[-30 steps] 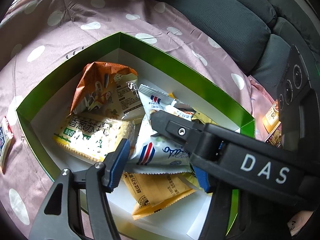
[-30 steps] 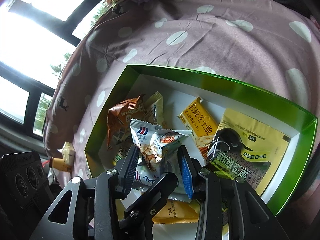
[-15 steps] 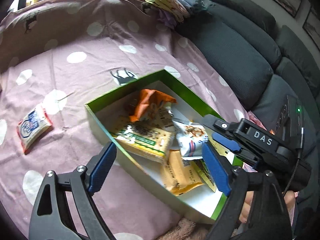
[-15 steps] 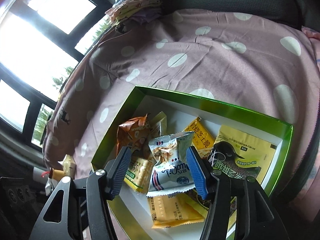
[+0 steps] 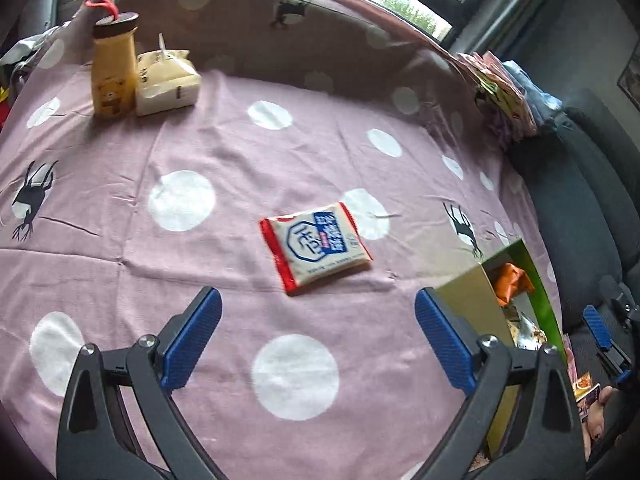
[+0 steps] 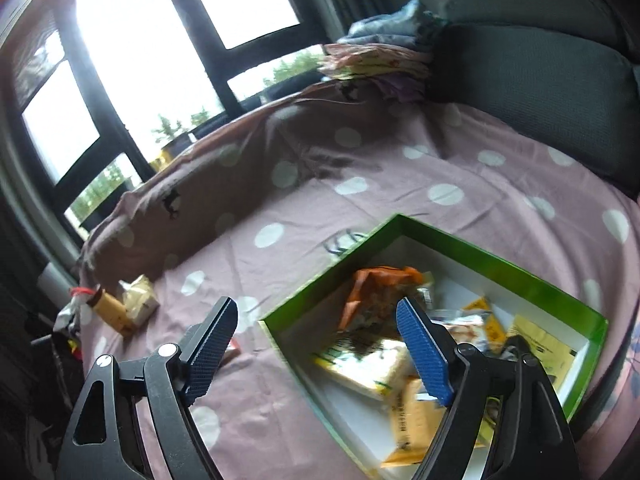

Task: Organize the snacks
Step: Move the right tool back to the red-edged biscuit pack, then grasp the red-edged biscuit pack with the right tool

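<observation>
A red, white and blue snack packet (image 5: 316, 248) lies flat on the pink dotted cloth (image 5: 240, 184). My left gripper (image 5: 318, 296) hovers just short of it, jaws opening wide with nothing between them. The green box (image 6: 500, 264) holds several packets, among them an orange bag (image 6: 380, 284) and a cracker pack (image 6: 368, 364). My right gripper (image 6: 316, 308) hangs above the box's left corner, its jaws opening and empty. In the left wrist view the box (image 5: 536, 276) shows at the right edge.
A yellow bottle (image 5: 112, 68) with a red loop and a cream packet (image 5: 166, 78) stand at the cloth's far left. Folded fabrics (image 6: 380, 60) are stacked at the back. Dark sofa cushions (image 6: 540, 92) border the right side, with windows behind.
My left gripper swung away from the box to the loose packet on the cloth and opened wide. The right gripper let the white-and-blue packet drop into the box, rose and opened.
</observation>
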{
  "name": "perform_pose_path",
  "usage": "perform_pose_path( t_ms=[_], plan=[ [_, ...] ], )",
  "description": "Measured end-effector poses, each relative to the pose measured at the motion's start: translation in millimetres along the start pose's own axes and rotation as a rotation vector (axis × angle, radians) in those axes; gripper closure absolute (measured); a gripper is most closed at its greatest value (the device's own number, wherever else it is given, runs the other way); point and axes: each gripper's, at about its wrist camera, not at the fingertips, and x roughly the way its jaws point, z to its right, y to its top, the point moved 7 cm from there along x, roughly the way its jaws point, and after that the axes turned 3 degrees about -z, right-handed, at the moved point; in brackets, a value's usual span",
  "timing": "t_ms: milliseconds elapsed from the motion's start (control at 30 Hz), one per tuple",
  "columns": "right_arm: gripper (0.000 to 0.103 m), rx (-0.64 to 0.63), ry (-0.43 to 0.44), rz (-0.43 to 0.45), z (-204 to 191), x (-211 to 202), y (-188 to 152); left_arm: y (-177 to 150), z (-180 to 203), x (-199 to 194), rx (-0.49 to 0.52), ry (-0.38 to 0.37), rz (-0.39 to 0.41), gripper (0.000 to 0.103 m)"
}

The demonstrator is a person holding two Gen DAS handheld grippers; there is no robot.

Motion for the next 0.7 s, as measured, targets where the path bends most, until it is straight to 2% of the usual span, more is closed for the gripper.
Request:
perform_pose_path(
  t_ms=[100, 167, 200, 300, 467, 600, 700],
  plan=[
    [0.021, -0.090, 0.133, -0.086, -56.6, 19.4, -4.4, 9.6, -27.3, 1.4, -0.073, -0.013, 0.019, 0.005],
    [0.021, -0.137, 0.232, -0.199, -92.9, 44.2, -12.3, 12.4, -35.1, 8.8, -0.090, -0.028, 0.004, 0.005],
    [0.021, -0.155, 0.247, -0.263, -107.5, 60.4, -16.0, 13.4, -37.4, 14.0, -0.095, -0.031, -0.007, 0.005],
    [0.021, -0.201, 0.194, -0.377, -134.3, 115.8, -22.5, 13.7, -38.1, 31.3, -0.098, -0.026, -0.047, 0.005],
    [0.021, -0.210, 0.154, -0.549, -143.1, 199.8, -48.3, 16.0, -39.6, 49.7, -0.121, -0.037, -0.073, 0.007],
    [0.021, -0.236, 0.107, -0.590, -137.9, 228.3, -65.8, 12.9, -37.8, 61.0, -0.144, -0.068, -0.117, 0.020],
    [0.021, -0.162, 0.202, -0.626, -132.1, 236.2, -68.8, 10.7, -33.7, 64.1, -0.094, -0.034, -0.110, 0.024]
  ],
)
